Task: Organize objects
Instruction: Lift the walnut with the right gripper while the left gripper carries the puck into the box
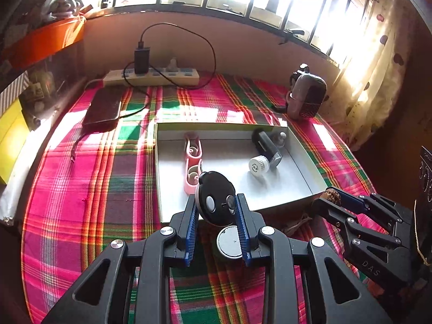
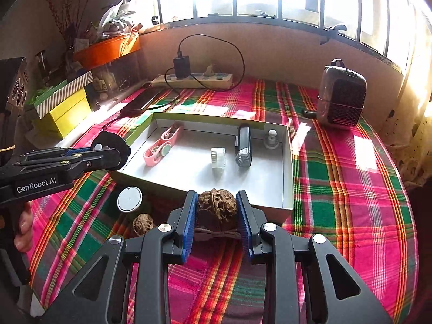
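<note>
My left gripper (image 1: 216, 205) is shut on a round black disc (image 1: 216, 197) and holds it above the near edge of the white cardboard box (image 1: 307, 167). It also shows in the right wrist view (image 2: 108, 148). My right gripper (image 2: 216, 210) is shut on a brown walnut (image 2: 216, 208) just before the box's near wall (image 2: 270, 208). Inside the box lie a pink holder (image 2: 159, 148), a small white jar (image 2: 218, 159), a black device (image 2: 243, 145) and a small grey knob (image 2: 272, 139). A second walnut (image 2: 143, 224) and a round silver lid (image 2: 129, 199) lie on the cloth in front.
A plaid cloth (image 2: 337, 189) covers the table. A power strip (image 2: 191, 79) with a charger and cable lies at the back by a phone (image 1: 104, 106). A small dark heater (image 2: 341, 97) stands at the right. Stacked boxes (image 2: 64, 108) stand at the left edge.
</note>
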`<act>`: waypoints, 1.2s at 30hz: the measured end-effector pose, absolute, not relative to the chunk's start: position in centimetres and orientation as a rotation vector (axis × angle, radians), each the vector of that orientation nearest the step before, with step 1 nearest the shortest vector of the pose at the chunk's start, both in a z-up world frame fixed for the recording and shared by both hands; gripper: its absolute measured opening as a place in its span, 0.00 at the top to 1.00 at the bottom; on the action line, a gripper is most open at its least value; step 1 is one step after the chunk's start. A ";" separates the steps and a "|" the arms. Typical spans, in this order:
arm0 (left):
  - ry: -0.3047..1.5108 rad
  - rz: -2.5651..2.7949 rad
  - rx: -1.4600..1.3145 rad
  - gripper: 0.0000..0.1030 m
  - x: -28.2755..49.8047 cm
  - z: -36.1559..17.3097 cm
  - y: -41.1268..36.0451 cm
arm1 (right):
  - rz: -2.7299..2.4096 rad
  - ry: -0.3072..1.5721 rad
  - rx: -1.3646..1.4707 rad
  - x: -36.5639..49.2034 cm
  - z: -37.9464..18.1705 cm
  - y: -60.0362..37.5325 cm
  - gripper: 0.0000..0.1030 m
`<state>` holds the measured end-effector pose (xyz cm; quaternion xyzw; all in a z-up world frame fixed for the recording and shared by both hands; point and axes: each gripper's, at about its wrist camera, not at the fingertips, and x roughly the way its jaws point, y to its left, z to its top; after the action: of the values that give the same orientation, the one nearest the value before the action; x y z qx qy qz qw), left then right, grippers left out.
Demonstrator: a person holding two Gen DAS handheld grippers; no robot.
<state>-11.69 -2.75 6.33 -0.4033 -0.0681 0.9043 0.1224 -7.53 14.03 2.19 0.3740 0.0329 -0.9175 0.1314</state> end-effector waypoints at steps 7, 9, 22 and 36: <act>-0.197 2.619 -1.176 0.76 -13.6 6.3 -2.1 | -2.701 0.110 1.081 -9.9 2.5 14.8 0.70; -0.197 2.617 -1.180 0.76 -14.2 6.2 -2.0 | -2.712 0.113 1.080 -10.7 2.6 15.1 0.70; -0.185 2.589 -1.210 0.76 -18.4 5.0 -0.9 | -2.774 0.135 1.138 -16.7 1.1 17.3 0.70; -0.167 2.560 -1.252 0.76 -21.8 3.5 0.1 | -2.717 0.184 1.192 -19.4 -1.0 16.9 0.70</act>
<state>-21.80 0.09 3.51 -0.4340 -0.0580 0.8876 0.1428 -19.39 16.92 -1.00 0.3995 0.0616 -0.9108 0.0844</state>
